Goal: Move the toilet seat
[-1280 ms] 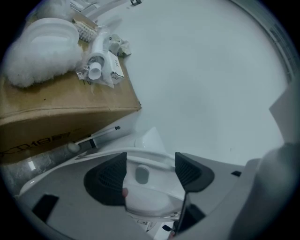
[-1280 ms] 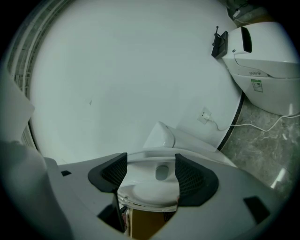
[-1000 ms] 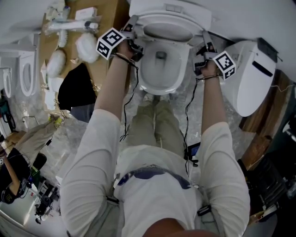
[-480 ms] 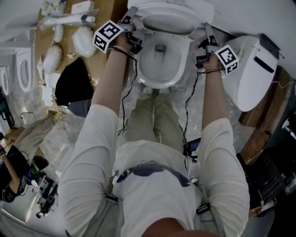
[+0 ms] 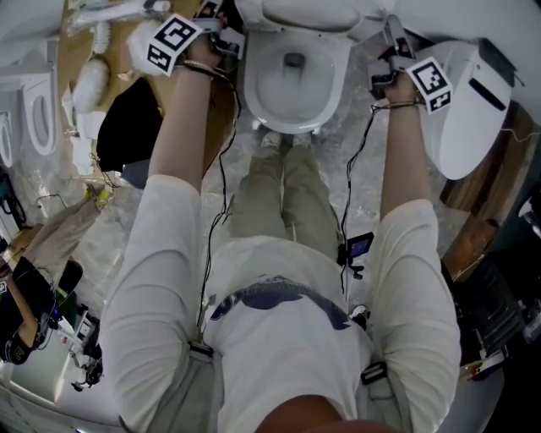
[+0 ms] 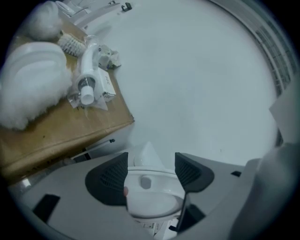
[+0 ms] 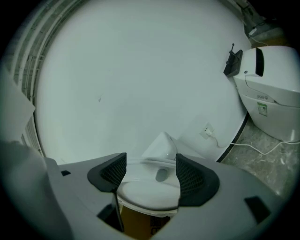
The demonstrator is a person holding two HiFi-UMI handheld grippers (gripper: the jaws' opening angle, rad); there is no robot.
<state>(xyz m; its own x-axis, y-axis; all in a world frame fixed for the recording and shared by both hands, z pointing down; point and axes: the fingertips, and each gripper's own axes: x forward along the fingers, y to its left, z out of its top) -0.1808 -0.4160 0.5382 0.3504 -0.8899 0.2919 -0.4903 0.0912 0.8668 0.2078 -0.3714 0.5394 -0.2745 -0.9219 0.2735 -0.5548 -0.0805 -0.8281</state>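
Fingers (image 6: pixel 110 180) spread on left gripper (image 6: pixel 151 167), right gripper (image 7: pixel 151 168), toilet seat (image 5: pixel 311 12) between.

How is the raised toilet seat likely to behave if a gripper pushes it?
The toilet seat looks like stiff moulded plastic, so it should probably move as one piece. It seems attached at the back of the bowl, so a push would likely swing it, not slide it. Its glossy surface may be slippery for jaws.

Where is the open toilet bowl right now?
Top centre of the head view, the toilet bowl sits between the left gripper and right gripper, just beyond the person's shoes.
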